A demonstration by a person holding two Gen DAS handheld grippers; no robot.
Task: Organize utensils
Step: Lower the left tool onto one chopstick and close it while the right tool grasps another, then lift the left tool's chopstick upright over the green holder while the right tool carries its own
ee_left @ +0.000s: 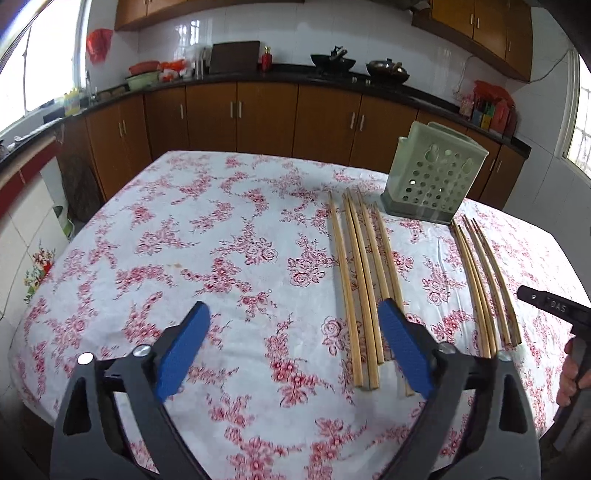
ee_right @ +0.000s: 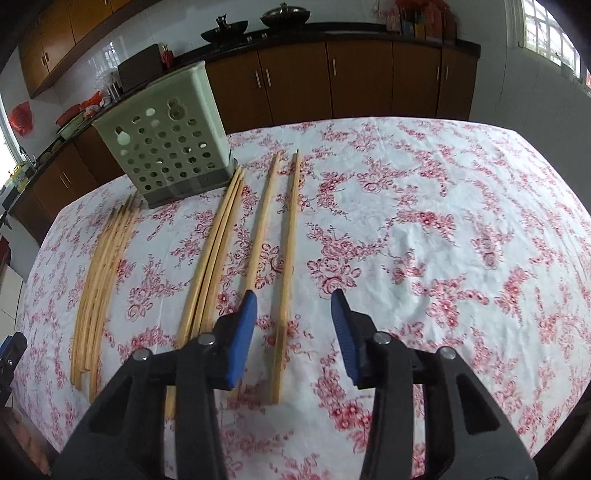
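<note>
Kitchen interior. A table (ee_left: 221, 229) covered by a white cloth with a red floral print stands before an L-shaped run of brown wooden base cabinets (ee_left: 266, 114) under a dark countertop (ee_left: 295, 72). Matching wall cabinets (ee_left: 480, 22) hang above a white tiled wall (ee_left: 332, 29). Two dark woks (ee_left: 332, 61) sit on the countertop. Bright daylight enters through a window (ee_left: 48, 66) at left and a barred window (ee_right: 546, 33) at right.
</note>
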